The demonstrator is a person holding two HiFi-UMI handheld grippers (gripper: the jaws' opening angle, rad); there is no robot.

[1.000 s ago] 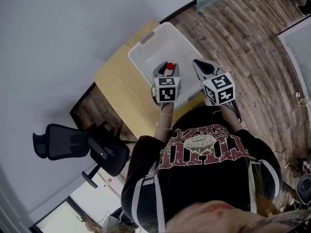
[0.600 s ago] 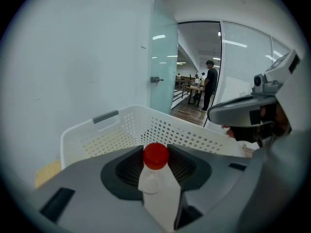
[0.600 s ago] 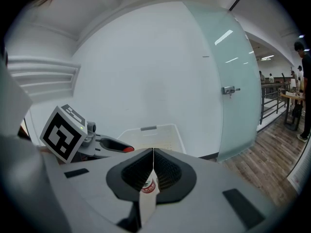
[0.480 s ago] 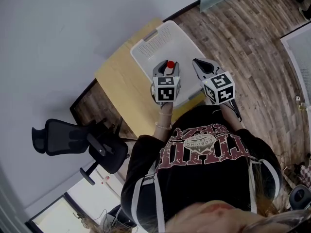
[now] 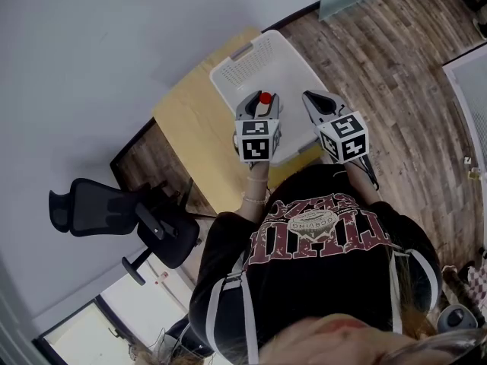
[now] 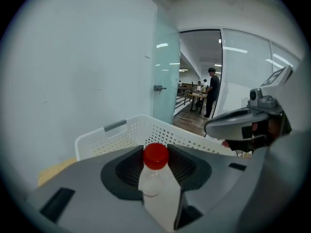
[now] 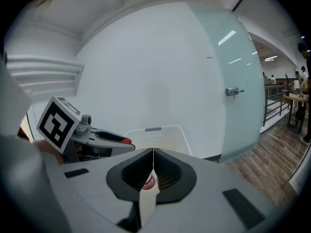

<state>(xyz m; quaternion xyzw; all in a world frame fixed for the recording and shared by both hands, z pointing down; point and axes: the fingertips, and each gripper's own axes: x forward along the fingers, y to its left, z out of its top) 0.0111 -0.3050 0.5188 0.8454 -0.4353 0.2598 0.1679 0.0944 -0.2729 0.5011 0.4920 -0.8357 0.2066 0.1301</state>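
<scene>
My left gripper [image 5: 259, 102] is shut on a small clear bottle with a red cap [image 6: 155, 165], held upright above the near edge of a white perforated basket [image 5: 291, 61]. Beside it, my right gripper [image 5: 320, 102] is shut on a thin white item with a red round label [image 7: 148, 183]. In the right gripper view that gripper [image 7: 153, 166] points toward the basket [image 7: 161, 134], with the left gripper [image 7: 99, 141] and the red cap [image 7: 126, 141] to its left. From the left gripper [image 6: 156, 159], the basket [image 6: 127, 134] lies just ahead.
The basket stands on a light wooden table [image 5: 190, 120] against a white wall. A black office chair [image 5: 114, 211] is to the table's left. Wooden floor [image 5: 396, 44] and a frosted glass door [image 7: 243, 96] lie to the right; people stand far off in the corridor [image 6: 212, 91].
Both grippers keep their hold. The left gripper with the bottle has shifted slightly up and toward the basket; the right gripper has hardly moved.
</scene>
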